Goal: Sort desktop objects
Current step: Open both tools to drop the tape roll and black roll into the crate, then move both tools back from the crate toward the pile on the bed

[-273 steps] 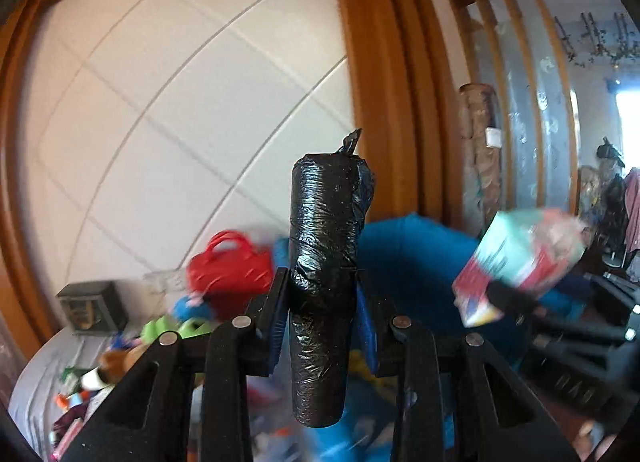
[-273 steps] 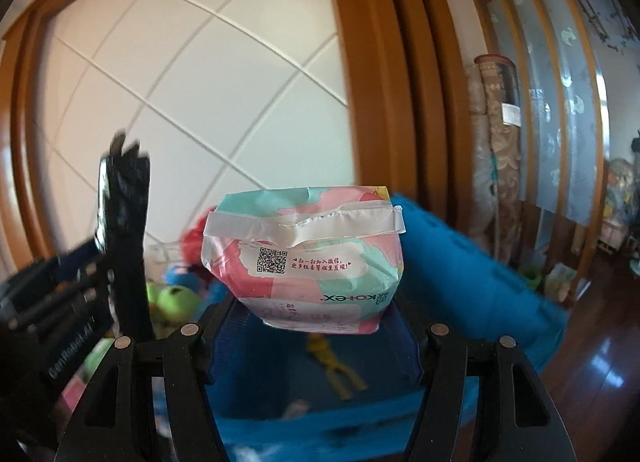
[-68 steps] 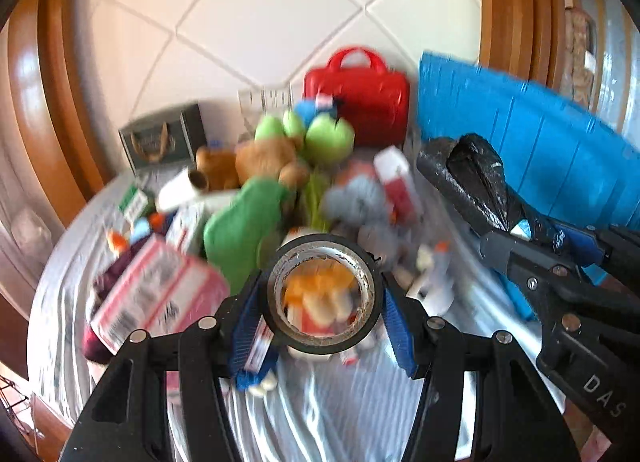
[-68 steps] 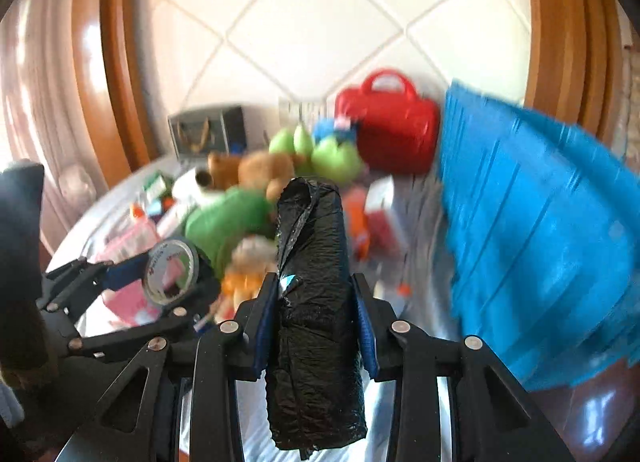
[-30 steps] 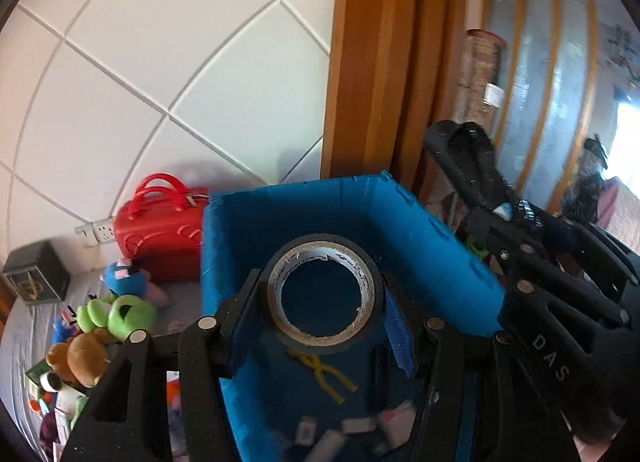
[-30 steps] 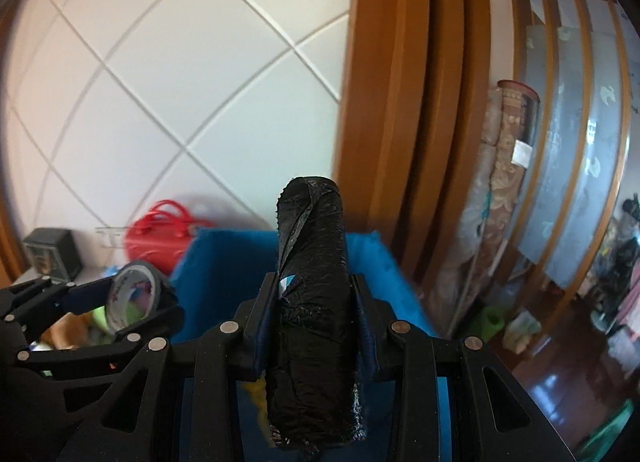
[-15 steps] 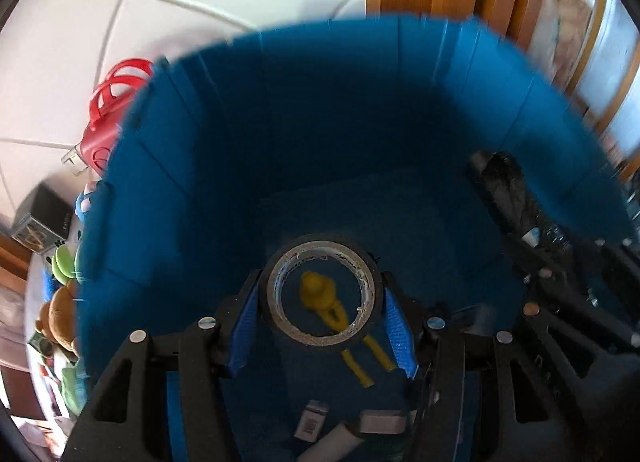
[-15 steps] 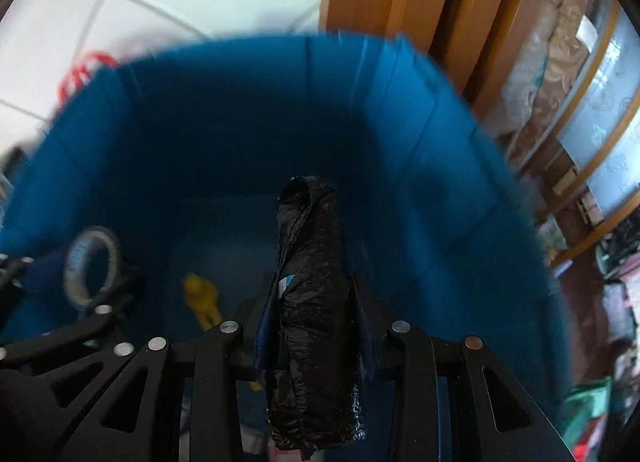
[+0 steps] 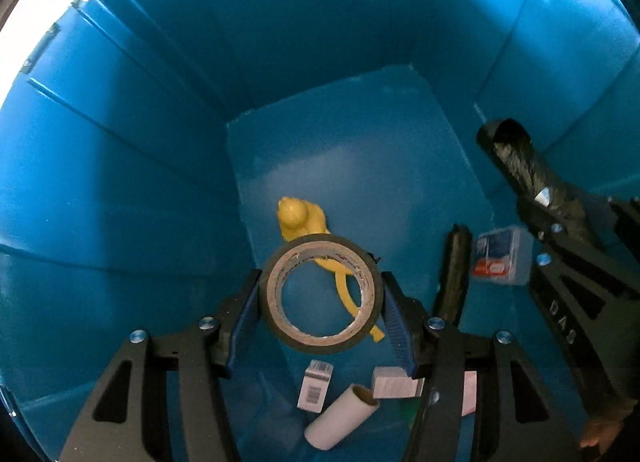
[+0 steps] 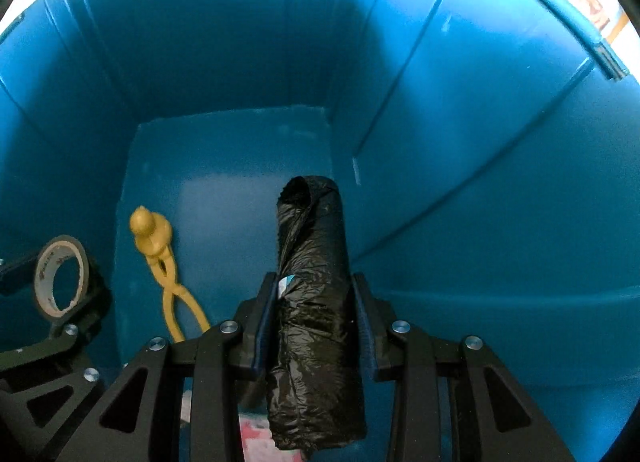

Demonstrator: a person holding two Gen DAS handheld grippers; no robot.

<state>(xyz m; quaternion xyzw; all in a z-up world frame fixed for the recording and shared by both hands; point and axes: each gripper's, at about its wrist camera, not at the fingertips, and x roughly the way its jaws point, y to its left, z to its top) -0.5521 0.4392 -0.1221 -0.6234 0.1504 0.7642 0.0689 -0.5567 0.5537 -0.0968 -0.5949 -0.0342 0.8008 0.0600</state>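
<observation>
Both tongs point steeply down into a deep blue bin (image 9: 120, 182). Left tongs (image 9: 322, 300) are closed on a roll of dark tape (image 9: 322, 294), pads pressing its outer rim from either side, its open core facing the camera. Right tongs (image 10: 316, 318) are clamped narrow around a roll of black bin bags (image 10: 314, 302), which stands up between the pads and sticks out past them at both ends. In the left wrist view that roll and its tongs sit just to the right, near the bin's right wall.

On the bin floor, under the tape, lies a yellow duck-headed clamp (image 9: 298, 218). Nearer lie a white cardboard tube (image 9: 340, 416), a small barcoded box (image 9: 316, 386) and a grey-white box (image 9: 394, 386). A clear plastic case (image 9: 500, 256) lies to the right, beside a black stick-like object (image 9: 454, 266).
</observation>
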